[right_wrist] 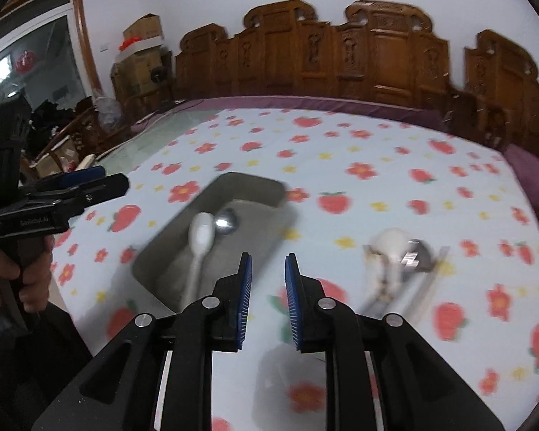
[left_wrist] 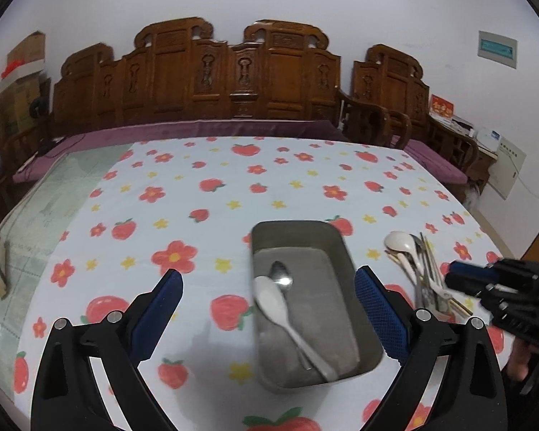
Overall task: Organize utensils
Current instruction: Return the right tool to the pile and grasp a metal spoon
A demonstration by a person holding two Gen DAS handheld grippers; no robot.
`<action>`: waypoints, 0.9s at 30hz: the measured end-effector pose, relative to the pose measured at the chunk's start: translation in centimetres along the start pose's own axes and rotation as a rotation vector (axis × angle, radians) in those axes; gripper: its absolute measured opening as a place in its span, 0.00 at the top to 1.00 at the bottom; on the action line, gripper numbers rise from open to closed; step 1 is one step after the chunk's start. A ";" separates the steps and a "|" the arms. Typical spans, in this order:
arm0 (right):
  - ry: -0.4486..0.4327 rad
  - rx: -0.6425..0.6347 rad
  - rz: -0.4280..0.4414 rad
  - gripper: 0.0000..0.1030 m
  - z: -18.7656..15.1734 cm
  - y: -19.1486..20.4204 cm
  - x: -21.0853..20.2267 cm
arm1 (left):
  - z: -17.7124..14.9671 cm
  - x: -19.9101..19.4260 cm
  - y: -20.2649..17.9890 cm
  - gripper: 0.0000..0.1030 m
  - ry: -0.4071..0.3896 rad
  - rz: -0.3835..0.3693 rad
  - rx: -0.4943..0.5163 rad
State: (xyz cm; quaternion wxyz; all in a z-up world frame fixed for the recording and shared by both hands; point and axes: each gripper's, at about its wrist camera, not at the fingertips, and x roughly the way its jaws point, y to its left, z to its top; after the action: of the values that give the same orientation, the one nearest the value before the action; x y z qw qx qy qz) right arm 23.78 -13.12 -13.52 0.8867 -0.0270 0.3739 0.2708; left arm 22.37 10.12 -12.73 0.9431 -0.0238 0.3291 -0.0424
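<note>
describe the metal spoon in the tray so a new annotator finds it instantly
On the strawberry-print tablecloth sits a grey rectangular tray. Two spoons lie inside it, bowls toward the far end. The metal spoon is the shiny one, partly under the matte white spoon.

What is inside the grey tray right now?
Inside the grey tray: a white spoon and a metal spoon. The white spoon covers most of the metal spoon's handle.

A long carved wooden bench (left_wrist: 197, 82) stands against the pale wall (left_wrist: 233, 0), purple cushion (left_wrist: 183, 131) along its seat. Left of the bench, stacked cardboard boxes (right_wrist: 140, 54) (one topped with something red); further left, a window (right_wrist: 28, 68) lets daylight in.
</note>
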 end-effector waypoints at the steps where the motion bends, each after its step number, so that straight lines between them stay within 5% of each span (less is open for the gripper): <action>1: -0.005 -0.001 -0.020 0.80 -0.3 -0.9 -0.8 | 0.0 0.0 -0.5 0.10 -0.003 -0.006 0.007; 13: 0.011 0.085 -0.163 0.73 -4.4 -9.4 -3.4 | -1.0 1.0 -8.5 0.10 0.002 -0.087 0.107; 27: 0.064 0.139 -0.106 0.73 -4.5 -11.4 2.2 | -2.8 3.6 -13.3 0.10 0.072 -0.161 0.166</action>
State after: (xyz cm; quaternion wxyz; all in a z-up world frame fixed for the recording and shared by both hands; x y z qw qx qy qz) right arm 27.82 -22.92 -19.98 0.8871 0.0060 0.4179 0.1959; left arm 22.57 -3.48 -16.16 0.9229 0.0295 0.3551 -0.1461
